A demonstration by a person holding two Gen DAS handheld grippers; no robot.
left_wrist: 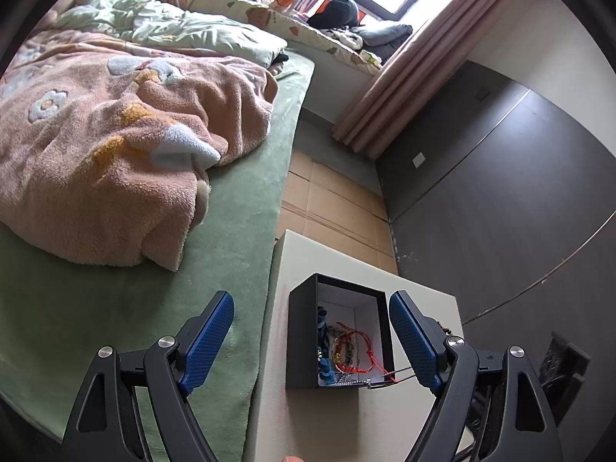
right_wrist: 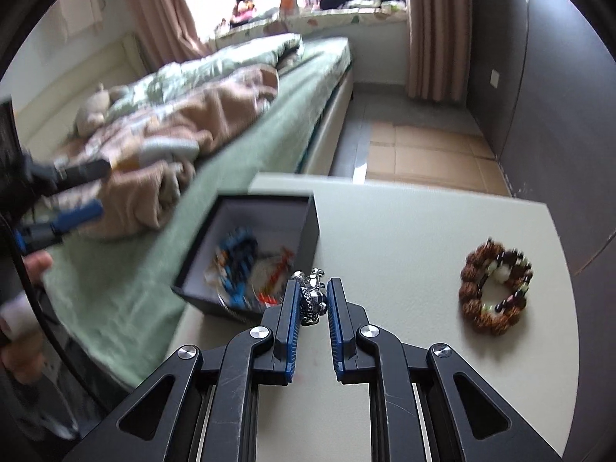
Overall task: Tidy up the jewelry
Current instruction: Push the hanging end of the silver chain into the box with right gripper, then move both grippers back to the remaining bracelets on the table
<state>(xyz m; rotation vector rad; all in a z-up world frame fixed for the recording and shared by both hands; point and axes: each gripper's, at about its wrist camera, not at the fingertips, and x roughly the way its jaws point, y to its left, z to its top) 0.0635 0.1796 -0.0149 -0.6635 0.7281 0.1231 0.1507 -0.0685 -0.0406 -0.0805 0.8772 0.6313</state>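
Left gripper [left_wrist: 311, 340] held spread above an open black box [left_wrist: 302, 331] of jewelry on a pale bedside table [left_wrist: 338, 419].

Between the blue fingertips [left_wrist: 210, 342] and slightly ahead, the box holds a red cord bracelet [left_wrist: 356, 350] and blue beaded pieces [left_wrist: 325, 342]. A green-sheeted bed [left_wrist: 215, 261] with a pink fleece blanket [left_wrist: 115, 146] lies left of the claw.
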